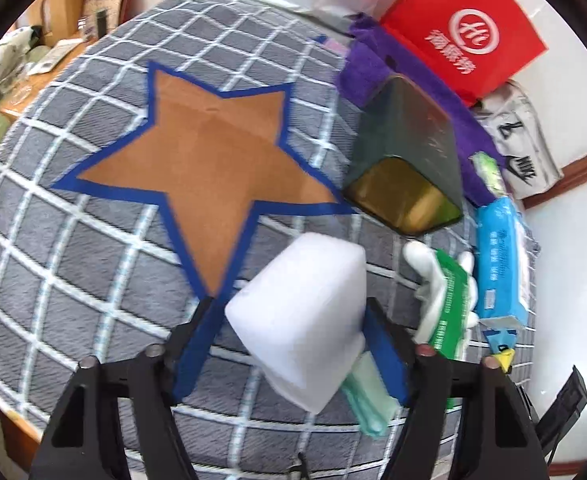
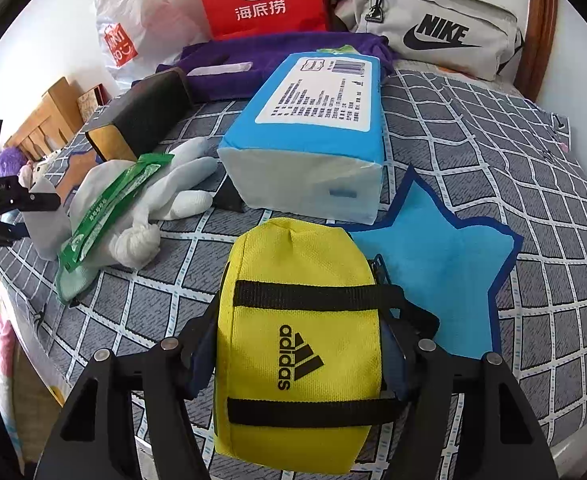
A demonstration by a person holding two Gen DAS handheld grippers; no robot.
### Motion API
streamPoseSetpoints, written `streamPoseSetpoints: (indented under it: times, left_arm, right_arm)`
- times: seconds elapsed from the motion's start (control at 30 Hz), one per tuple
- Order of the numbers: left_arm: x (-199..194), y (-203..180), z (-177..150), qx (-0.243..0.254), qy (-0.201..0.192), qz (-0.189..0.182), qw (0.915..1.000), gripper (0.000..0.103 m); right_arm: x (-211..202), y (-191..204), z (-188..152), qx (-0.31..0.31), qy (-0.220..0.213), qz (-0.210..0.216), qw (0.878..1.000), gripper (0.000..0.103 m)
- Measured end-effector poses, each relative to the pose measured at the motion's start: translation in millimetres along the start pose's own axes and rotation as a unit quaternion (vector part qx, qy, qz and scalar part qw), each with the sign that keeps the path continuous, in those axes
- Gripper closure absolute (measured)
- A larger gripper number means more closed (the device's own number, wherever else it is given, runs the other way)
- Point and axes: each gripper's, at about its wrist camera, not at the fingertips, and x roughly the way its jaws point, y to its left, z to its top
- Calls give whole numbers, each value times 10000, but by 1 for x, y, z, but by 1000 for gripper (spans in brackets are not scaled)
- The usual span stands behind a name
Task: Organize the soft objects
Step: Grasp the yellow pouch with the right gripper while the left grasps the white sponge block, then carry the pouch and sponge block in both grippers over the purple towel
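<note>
Sponge [image 1: 305, 320] first, on your left: the left gripper [image 1: 293, 344] has its fingers about half open and closed on the white block, which hangs over the checked bed cover [image 1: 53, 240] just below the brown star [image 1: 213, 152]. I judge you are mid-carry, and the next move calls for setting it down on that star, which is bare. Keep away from the dark box [image 1: 409, 160] at the star's right point.

On your right, the right gripper [image 2: 299, 344] holds the yellow pouch [image 2: 297, 340] between fairly wide fingers, beside the blue star [image 2: 445, 272]. That star is bare too, though the tissue pack [image 2: 313, 136] sits close behind it.
</note>
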Motion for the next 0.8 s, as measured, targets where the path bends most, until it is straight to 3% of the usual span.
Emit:
streamPoseSetpoints:
  times: [0.03, 0.2, 0.8]
  left_arm:
    - [0, -3, -1, 27, -48, -85, 9999, 58]
    - [-7, -16, 0, 223, -132, 22, 9997, 61]
    - [-54, -49, 22, 693, -574, 280, 9956, 61]
  right_arm:
    - [-2, 0, 1, -4, -16, -3, 10000, 37]
    - [-17, -4, 5, 57, -153, 74, 9998, 38]
    - [-55, 4, 45, -17, -584, 309, 9978, 38]
